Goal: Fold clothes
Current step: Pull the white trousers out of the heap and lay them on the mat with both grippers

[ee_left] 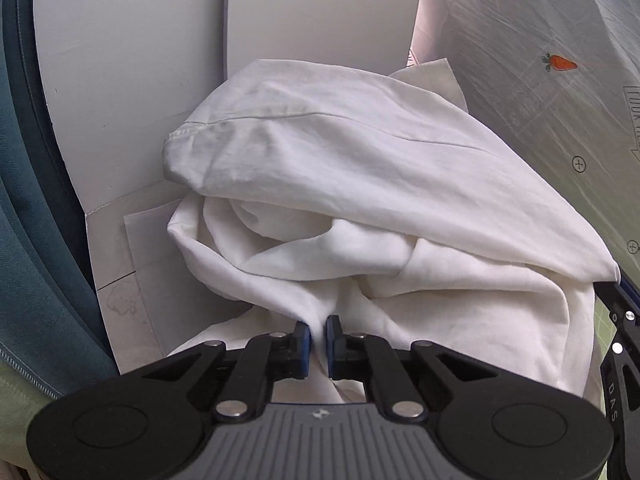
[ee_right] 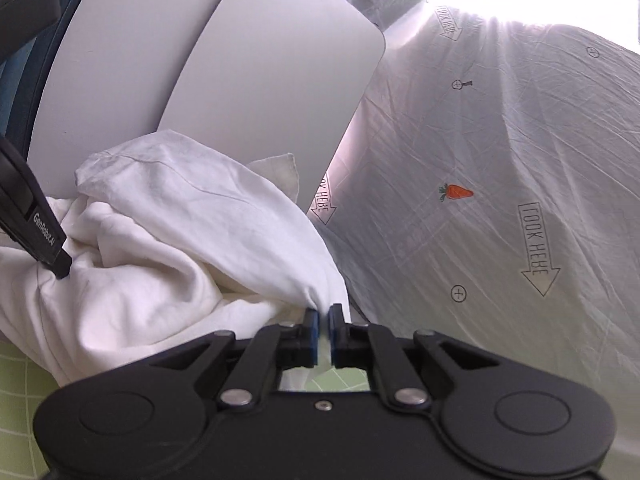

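Note:
A crumpled white garment (ee_left: pixel 340 184) hangs bunched between both grippers, with a stitched hem on its upper fold. My left gripper (ee_left: pixel 318 330) is shut on a pinch of its cloth at the lower middle of the left wrist view. In the right wrist view the same white garment (ee_right: pixel 180 232) spreads left, and my right gripper (ee_right: pixel 324 318) is shut on a gathered corner of it. The other gripper's black body (ee_left: pixel 622 344) shows at the right edge of the left wrist view. The left gripper's finger (ee_right: pixel 40 236) presses into the cloth at the left of the right wrist view.
A white folding board (ee_left: pixel 132 80) stands behind the garment, also seen as a white folding board (ee_right: pixel 248 88). A grey printed sheet (ee_right: pixel 500 200) with a carrot and "LOOK HERE" arrows covers the right. A green grid mat (ee_right: pixel 24 380) lies below. A teal cushion (ee_left: pixel 28 220) is on the left.

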### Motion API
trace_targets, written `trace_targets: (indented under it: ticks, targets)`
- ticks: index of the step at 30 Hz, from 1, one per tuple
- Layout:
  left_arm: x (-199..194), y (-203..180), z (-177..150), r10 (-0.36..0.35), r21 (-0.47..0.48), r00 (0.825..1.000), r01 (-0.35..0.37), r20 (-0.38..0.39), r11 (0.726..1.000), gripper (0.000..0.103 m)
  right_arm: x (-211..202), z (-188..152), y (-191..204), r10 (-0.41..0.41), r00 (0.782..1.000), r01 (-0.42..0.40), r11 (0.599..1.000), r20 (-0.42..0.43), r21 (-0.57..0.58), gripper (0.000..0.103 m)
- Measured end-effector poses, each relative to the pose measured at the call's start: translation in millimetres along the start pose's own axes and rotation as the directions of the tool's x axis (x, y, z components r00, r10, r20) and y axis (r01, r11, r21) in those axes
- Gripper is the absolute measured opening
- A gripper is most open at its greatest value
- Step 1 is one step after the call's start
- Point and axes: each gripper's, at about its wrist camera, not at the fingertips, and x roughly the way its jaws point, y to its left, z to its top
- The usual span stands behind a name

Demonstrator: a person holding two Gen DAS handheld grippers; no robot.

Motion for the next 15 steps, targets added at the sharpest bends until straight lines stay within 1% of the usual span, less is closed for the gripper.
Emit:
trace_targets:
  ticks: [2, 4, 6, 9, 10, 12, 13, 15]
  targets:
    - [-16.4, -17.4, -16.6, -0.053, 0.017, 0.998, 0.053, -0.018, 0.998, 0.008, -15.4, -15.0, -22.2, -0.027, 0.998, 0.031, 0.997, -0.060, 0.070, 0.005]
    - [-23.2, -37.7, -39.8, -0.097, 0.050, 0.994, 0.100, -0.059, 0.994, 0.008, -32.7, -38.2, -45.1, -0.051, 0.990, 0.068, 0.989, -0.133, 0.128, 0.005]
    - [-29.5, -60.5, -63.6, -0.140, 0.089, 0.985, 0.149, -0.106, 0.985, 0.007, -52.7, -64.2, -68.0, -0.075, 0.976, 0.111, 0.978, -0.205, 0.174, 0.005]
    - [-43.5, -102.8, -98.1, -0.207, 0.154, 0.964, 0.232, -0.166, 0.960, 0.007, -90.8, -109.6, -103.2, -0.121, 0.947, 0.192, 0.956, -0.298, 0.221, 0.005]
    - [-49.3, -117.9, -108.7, -0.228, 0.176, 0.957, 0.259, -0.180, 0.950, 0.007, -105.0, -124.8, -115.4, -0.140, 0.935, 0.224, 0.946, -0.326, 0.235, 0.005]
    - [-61.0, -148.0, -130.0, -0.268, 0.220, 0.940, 0.312, -0.209, 0.924, 0.006, -136.5, -155.3, -142.7, -0.195, 0.904, 0.305, 0.918, -0.380, 0.254, 0.005]
    - [-66.8, -163.0, -140.6, -0.287, 0.241, 0.931, 0.339, -0.224, 0.909, 0.006, -151.8, -168.8, -156.6, -0.236, 0.885, 0.353, 0.902, -0.401, 0.248, 0.004]
    - [-79.4, -192.4, -161.1, -0.317, 0.282, 0.916, 0.380, -0.245, 0.881, 0.006, -182.5, -195.8, -184.4, -0.315, 0.840, 0.446, 0.865, -0.442, 0.231, 0.003]
